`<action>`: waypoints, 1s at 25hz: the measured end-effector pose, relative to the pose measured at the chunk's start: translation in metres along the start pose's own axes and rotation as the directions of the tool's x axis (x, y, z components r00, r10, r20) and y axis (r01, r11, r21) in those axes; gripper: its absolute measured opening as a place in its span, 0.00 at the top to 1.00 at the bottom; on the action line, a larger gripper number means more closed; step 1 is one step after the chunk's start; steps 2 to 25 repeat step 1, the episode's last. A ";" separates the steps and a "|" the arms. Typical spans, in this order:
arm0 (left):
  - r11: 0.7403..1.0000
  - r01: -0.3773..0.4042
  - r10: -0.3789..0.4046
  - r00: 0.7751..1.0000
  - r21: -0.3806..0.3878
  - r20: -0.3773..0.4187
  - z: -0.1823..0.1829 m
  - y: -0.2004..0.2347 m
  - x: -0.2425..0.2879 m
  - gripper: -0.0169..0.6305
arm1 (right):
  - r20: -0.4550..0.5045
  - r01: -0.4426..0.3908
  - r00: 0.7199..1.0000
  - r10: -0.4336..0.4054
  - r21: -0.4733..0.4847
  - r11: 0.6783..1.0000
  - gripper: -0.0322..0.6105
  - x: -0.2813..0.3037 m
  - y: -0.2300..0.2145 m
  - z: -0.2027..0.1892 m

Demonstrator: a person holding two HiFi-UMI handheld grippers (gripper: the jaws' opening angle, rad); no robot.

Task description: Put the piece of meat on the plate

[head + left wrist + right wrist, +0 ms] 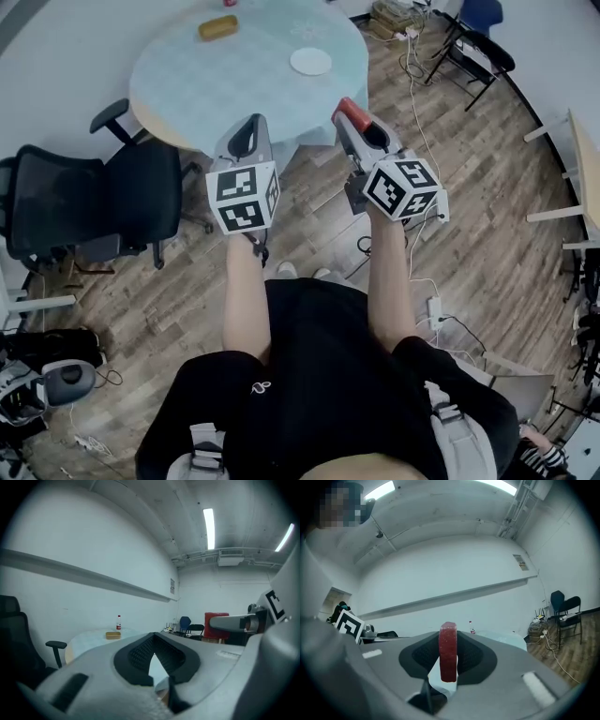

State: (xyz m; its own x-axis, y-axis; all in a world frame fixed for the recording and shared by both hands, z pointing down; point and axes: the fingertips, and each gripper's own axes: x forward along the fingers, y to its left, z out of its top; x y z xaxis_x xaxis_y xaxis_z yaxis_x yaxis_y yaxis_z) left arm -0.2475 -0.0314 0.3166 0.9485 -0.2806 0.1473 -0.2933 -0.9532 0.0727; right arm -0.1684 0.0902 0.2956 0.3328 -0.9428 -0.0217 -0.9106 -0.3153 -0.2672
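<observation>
My right gripper is shut on a red piece of meat, which stands on edge between the jaws; the piece of meat shows as a red tip in the head view. A white plate lies on the round pale table, ahead and left of that gripper. My left gripper hangs shut and empty beside the right one, over the floor just short of the table's near edge. In the left gripper view the left gripper's jaws meet with nothing in them, and the meat shows at right.
A tan block and a small bottle sit at the table's far side. A black office chair stands at left. Folding chairs and cables lie at the right on the wooden floor.
</observation>
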 end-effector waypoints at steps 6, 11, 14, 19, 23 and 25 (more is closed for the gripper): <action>1.000 -0.005 0.005 1.000 0.001 -0.004 0.000 0.008 0.000 0.98 | -0.003 -0.005 1.000 0.005 -0.005 1.000 0.79 0.005 0.003 -0.001; 1.000 -0.005 0.005 1.000 0.001 -0.004 0.000 0.008 0.000 0.98 | -0.003 -0.005 1.000 0.005 -0.005 1.000 0.79 0.005 0.003 -0.001; 1.000 -0.005 0.005 1.000 0.001 -0.004 0.000 0.008 0.000 0.98 | -0.003 -0.005 1.000 0.005 -0.005 1.000 0.79 0.005 0.003 -0.001; 1.000 -0.005 0.005 1.000 0.001 -0.004 0.000 0.008 0.000 0.98 | -0.003 -0.005 1.000 0.005 -0.005 1.000 0.79 0.005 0.003 -0.001; 1.000 -0.005 0.005 1.000 0.001 -0.004 0.000 0.008 0.000 0.98 | -0.003 -0.005 1.000 0.005 -0.005 1.000 0.79 0.005 0.003 -0.001; 1.000 -0.005 0.005 1.000 0.001 -0.004 0.000 0.008 0.000 0.98 | -0.003 -0.005 1.000 0.005 -0.005 1.000 0.79 0.005 0.003 -0.001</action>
